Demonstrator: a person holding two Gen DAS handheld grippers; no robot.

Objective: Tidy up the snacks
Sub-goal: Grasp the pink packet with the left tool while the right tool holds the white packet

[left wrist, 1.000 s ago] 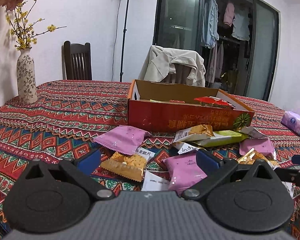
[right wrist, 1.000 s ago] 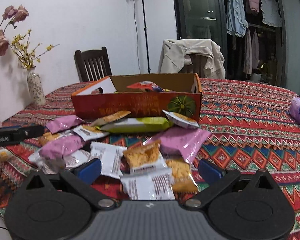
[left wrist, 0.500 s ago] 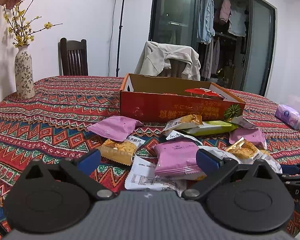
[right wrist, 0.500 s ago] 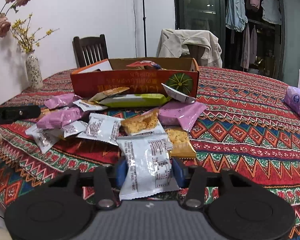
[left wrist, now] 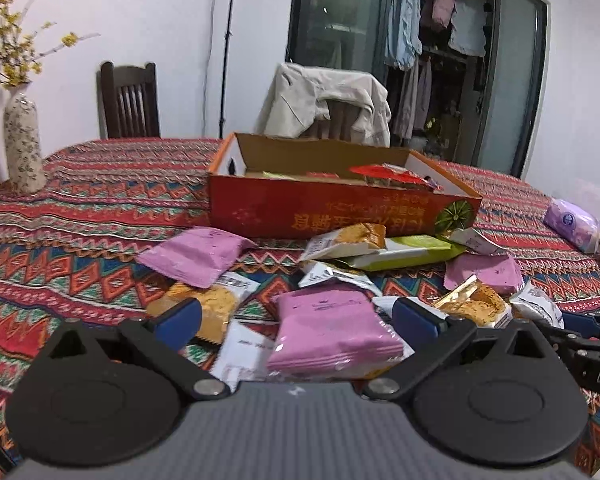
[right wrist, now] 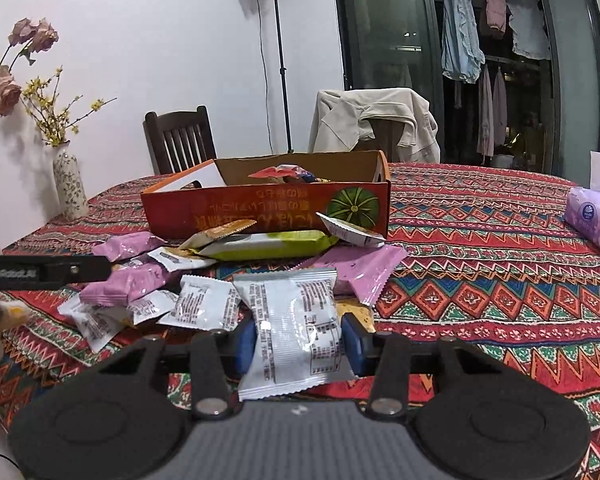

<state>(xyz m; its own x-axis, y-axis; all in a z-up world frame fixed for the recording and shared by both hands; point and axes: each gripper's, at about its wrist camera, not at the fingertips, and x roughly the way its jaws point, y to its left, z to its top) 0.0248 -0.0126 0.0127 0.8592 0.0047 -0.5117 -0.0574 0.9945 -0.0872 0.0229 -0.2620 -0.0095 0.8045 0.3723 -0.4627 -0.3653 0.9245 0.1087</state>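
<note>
Snack packets lie scattered on my patterned tablecloth (right wrist: 480,240) in front of the orange cardboard box (right wrist: 268,210). My right gripper (right wrist: 298,342) is clamped on a white snack packet (right wrist: 292,320), lifted clear of the pile. My left gripper (left wrist: 296,320) hangs wide open over a pink packet (left wrist: 332,328), gripping nothing.

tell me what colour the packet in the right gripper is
White with dark printed text, clamped in the right gripper as the white packet; the right wrist view shows it best.
</note>
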